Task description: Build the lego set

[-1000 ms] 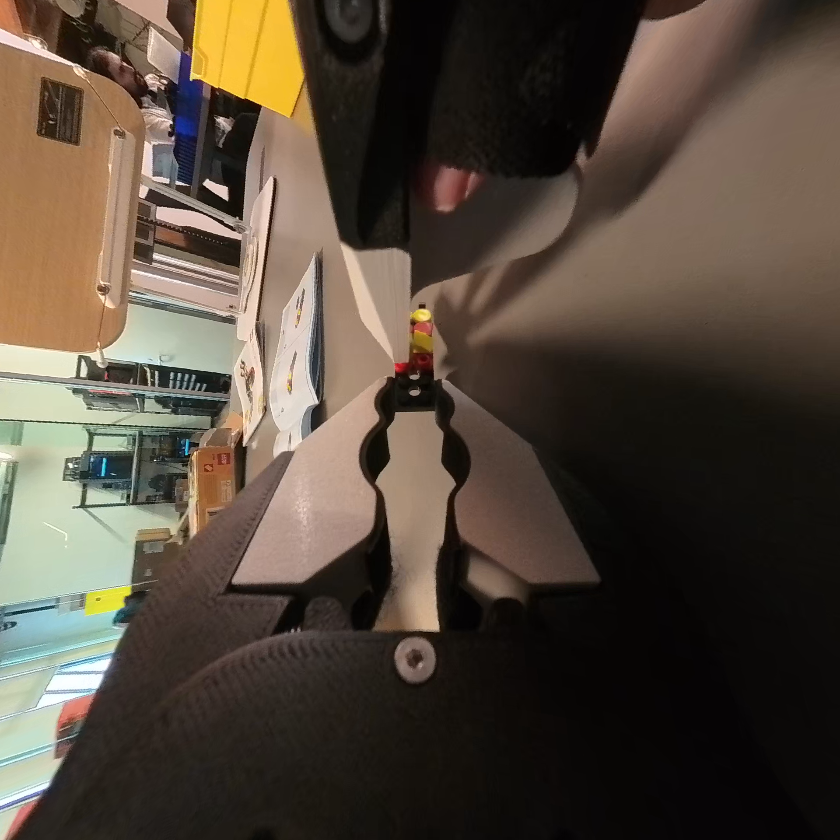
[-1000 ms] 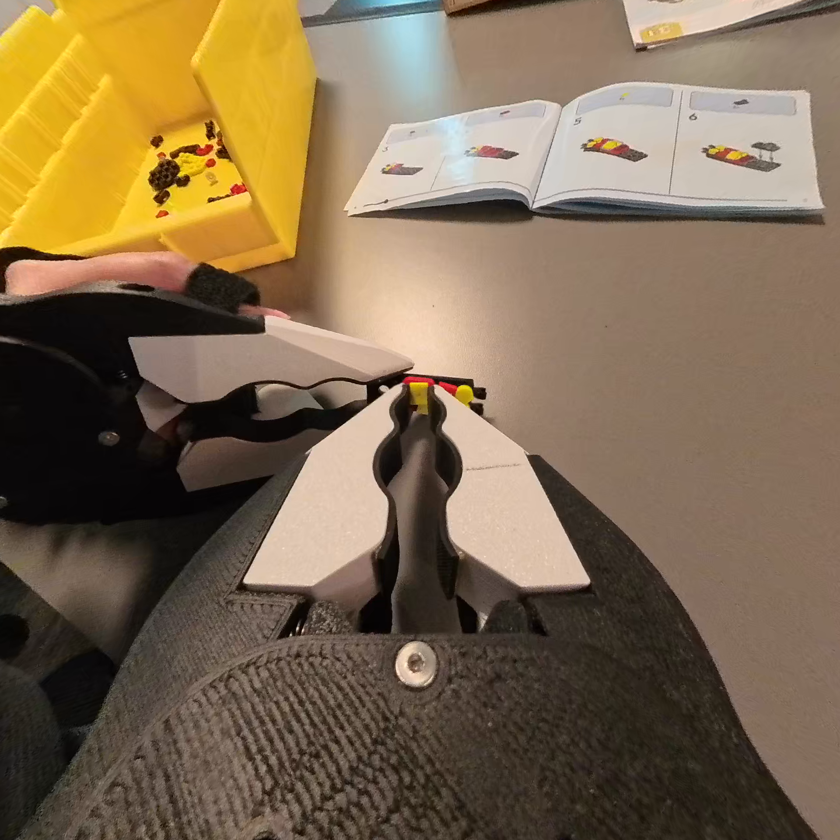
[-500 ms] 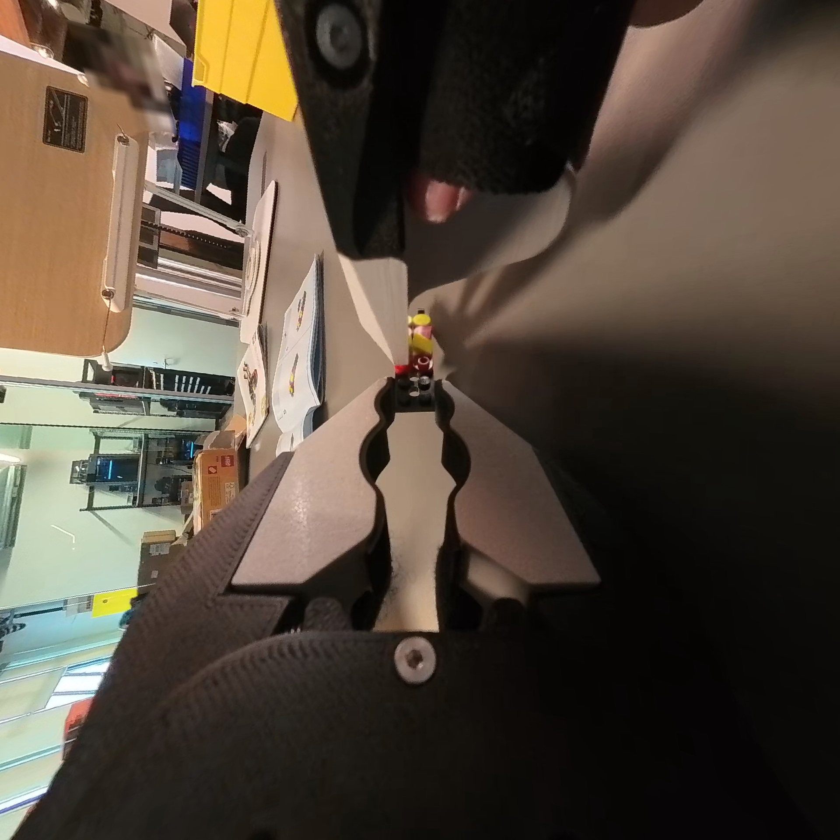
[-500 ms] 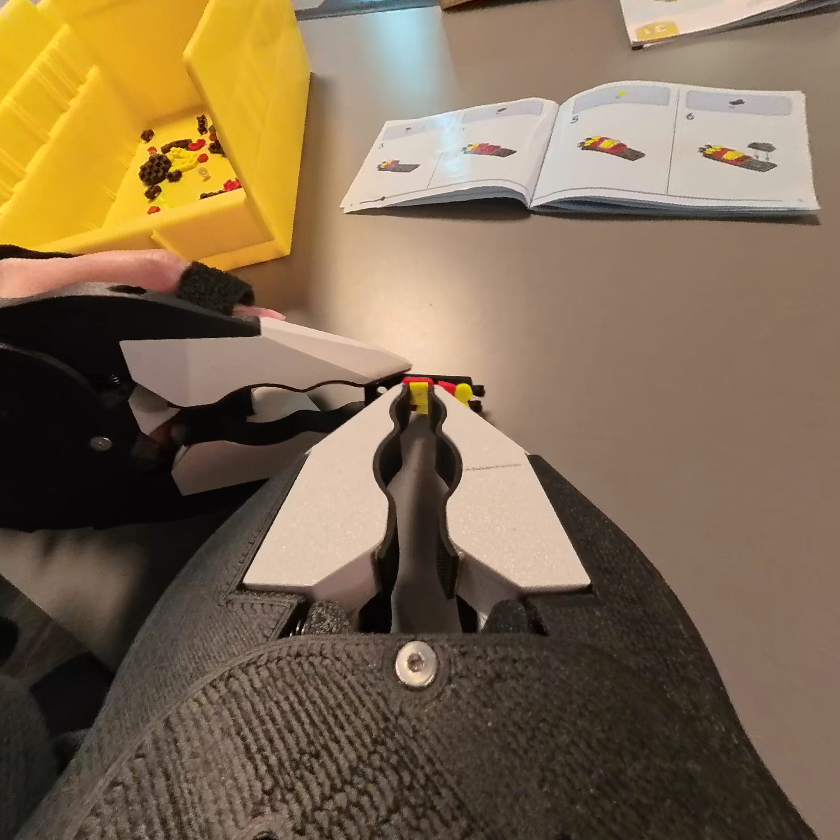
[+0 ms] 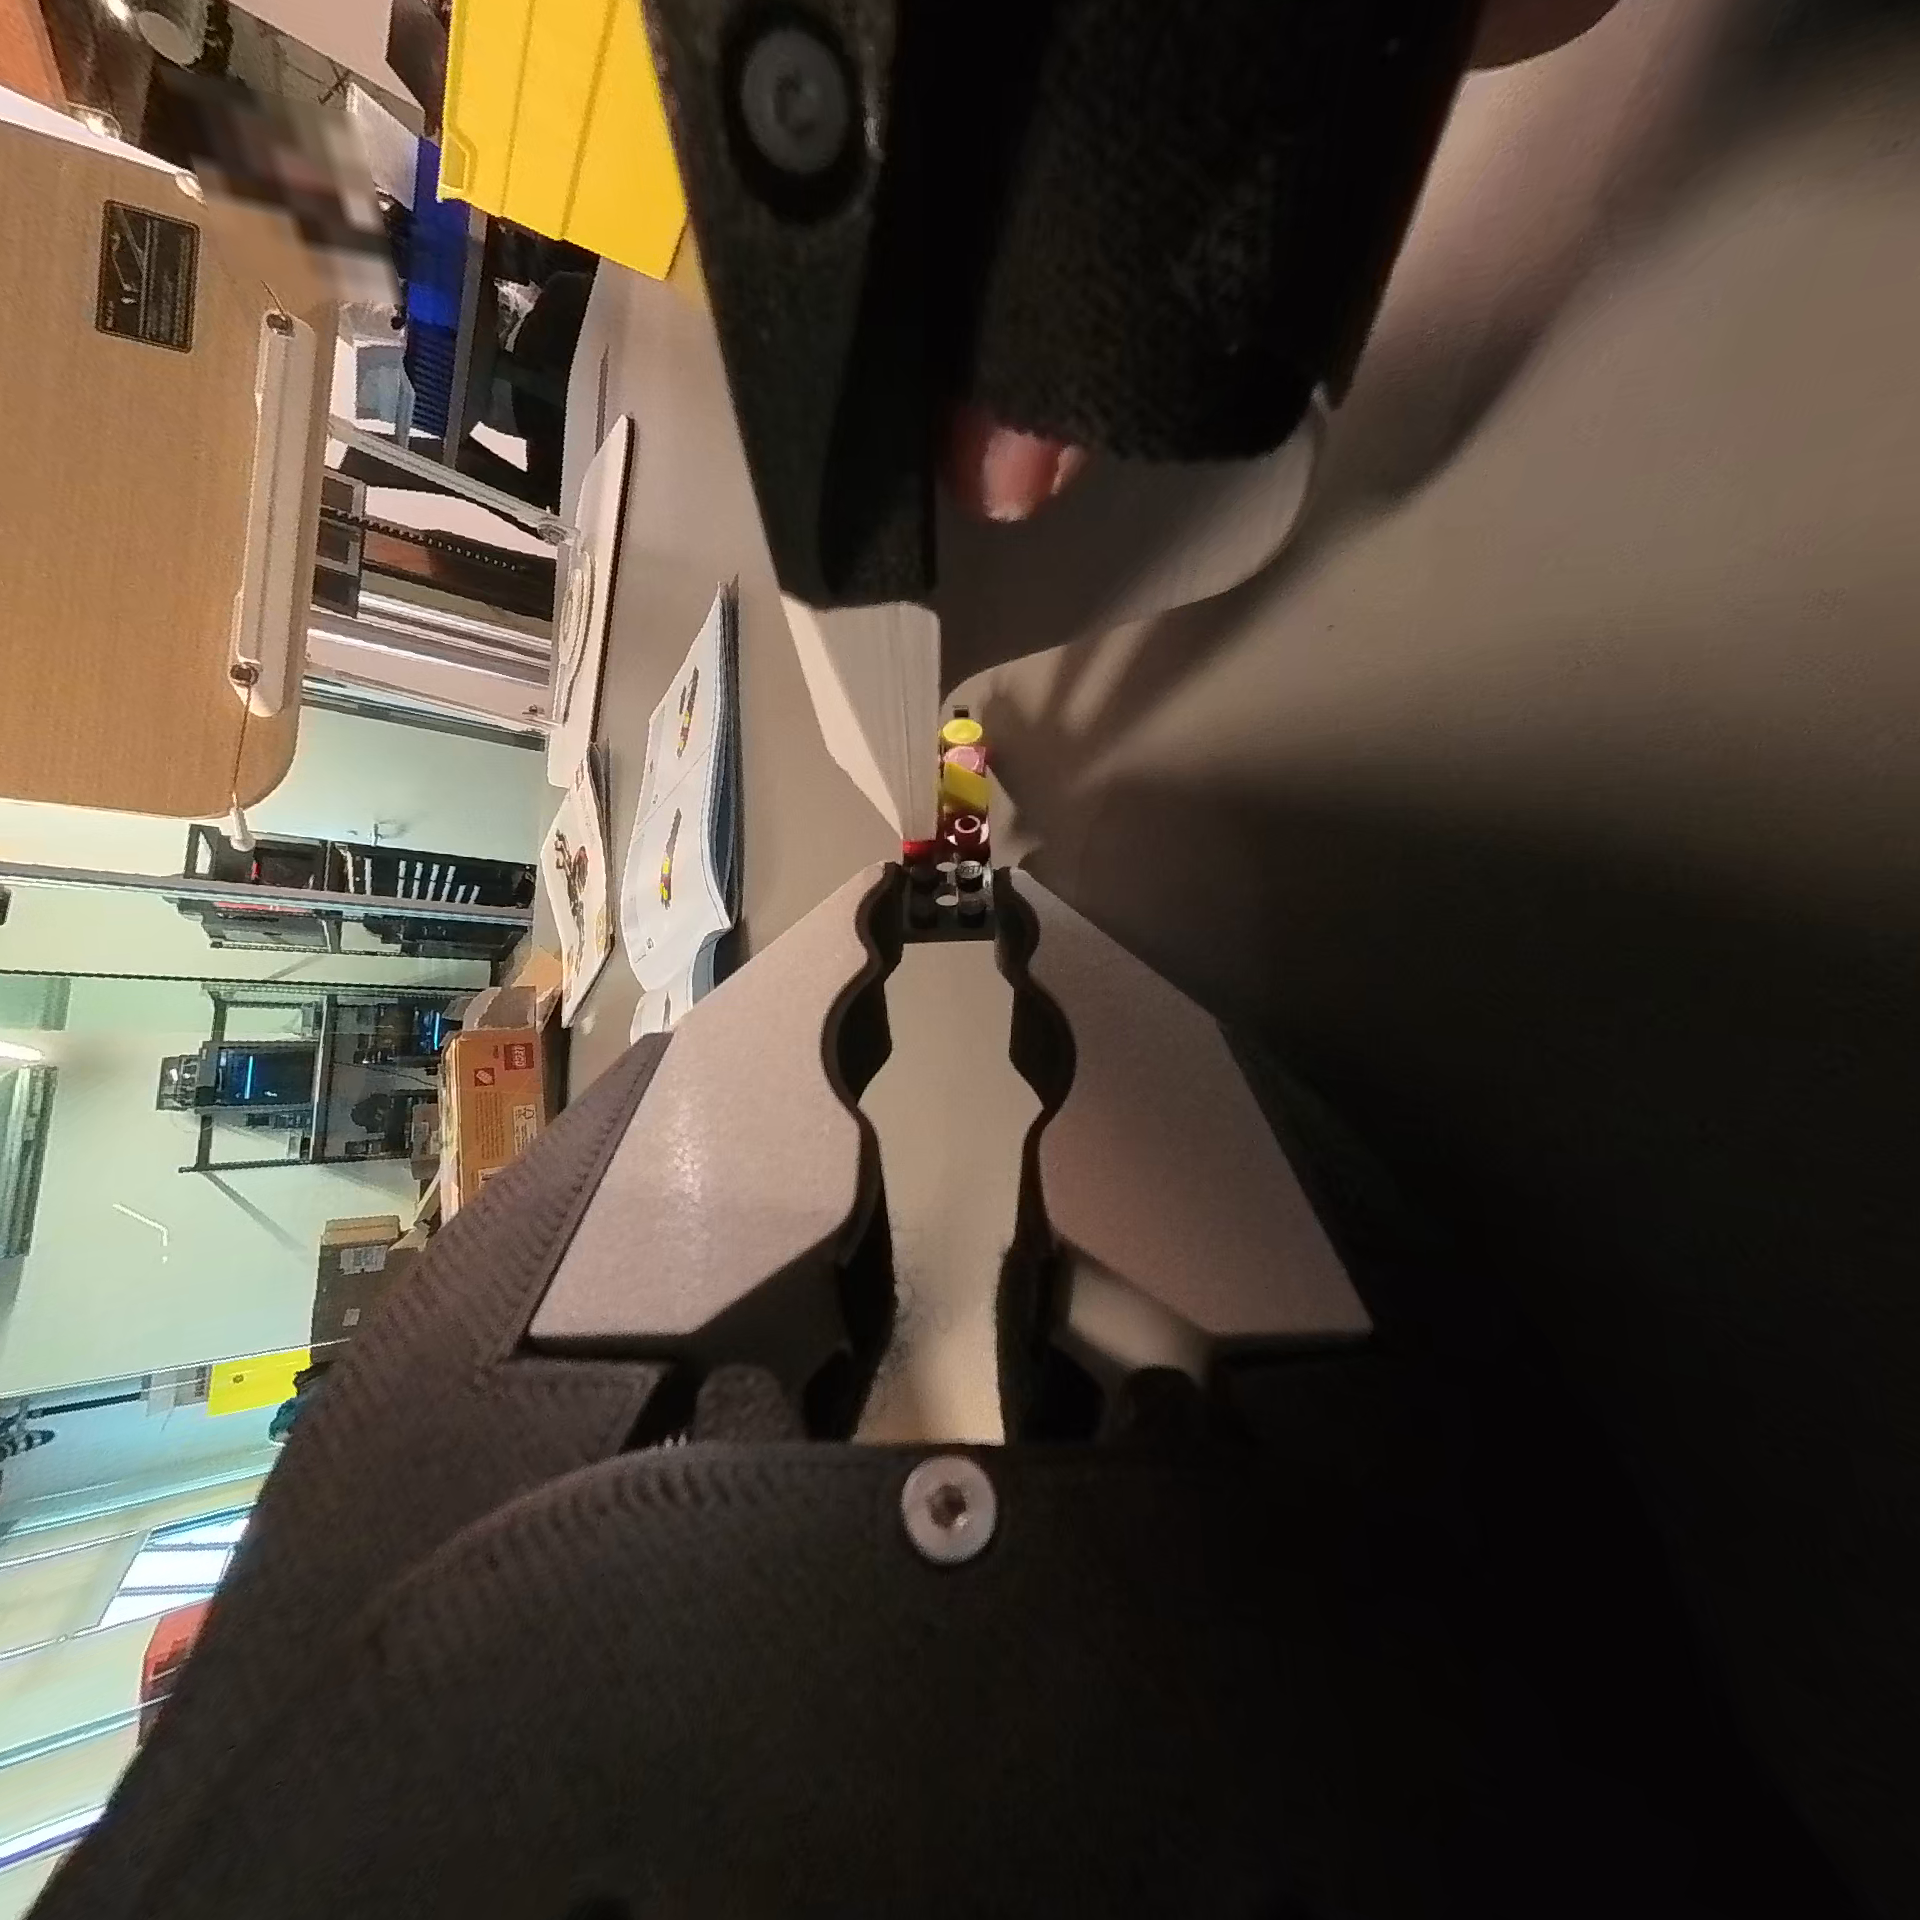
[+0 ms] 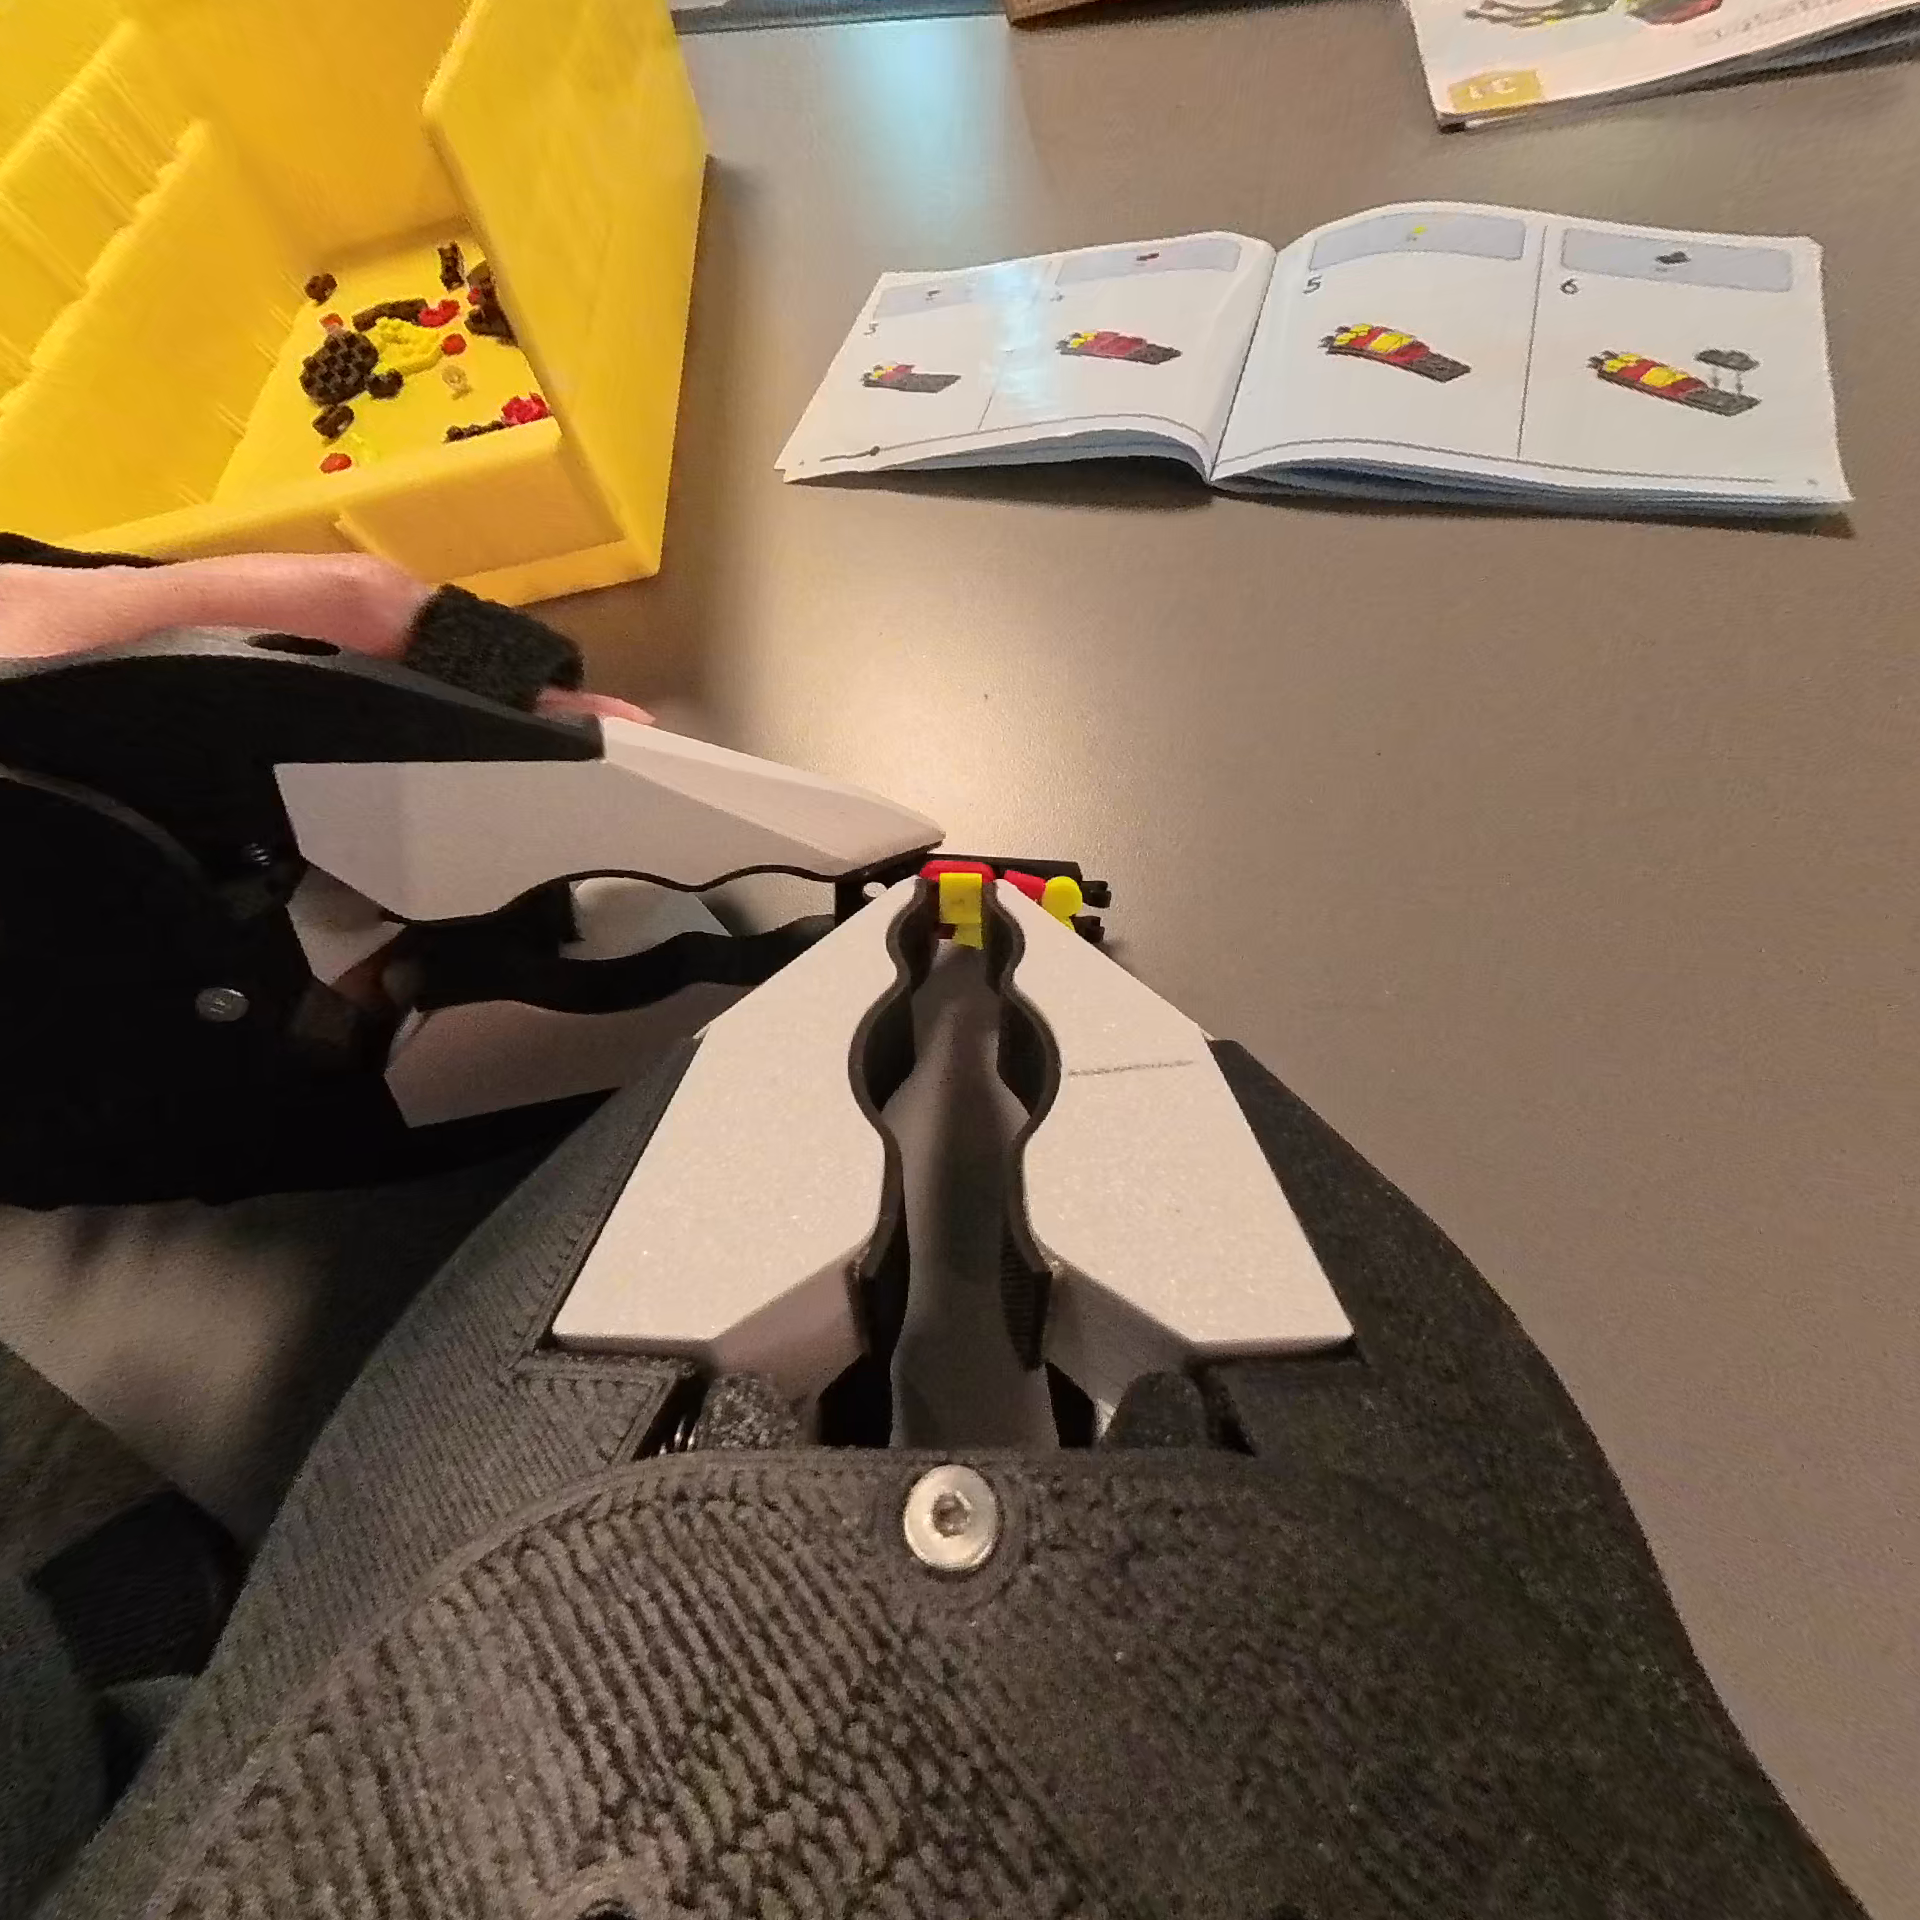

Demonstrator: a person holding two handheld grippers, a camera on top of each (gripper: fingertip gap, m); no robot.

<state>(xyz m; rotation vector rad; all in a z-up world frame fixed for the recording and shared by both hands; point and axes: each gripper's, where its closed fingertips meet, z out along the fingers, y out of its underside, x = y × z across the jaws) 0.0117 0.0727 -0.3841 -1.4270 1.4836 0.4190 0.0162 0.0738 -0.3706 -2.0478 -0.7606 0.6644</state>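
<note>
Both grippers were clamped at the same small lego assembly at mid-frame on the grey table, much as they had been 1 second before. In the right wrist view, the right gripper held a yellow piece between its closed tips, pressed against the red and black build, while the left gripper came in from the left edge of the frame and gripped the black base plate from the side. In the left wrist view that plate sat pinched between the left gripper's tips, with red and yellow bricks stacked beyond it.

Little had changed: the build stayed at the same spot, though the base plate's studs now faced the left camera more openly than 1 second earlier. The yellow bin of loose pieces had slid slightly toward the upper left of the right wrist view, and the open instruction booklet remained at the upper right, well apart from the build. A gloved hand rested on top of the left gripper.
</note>
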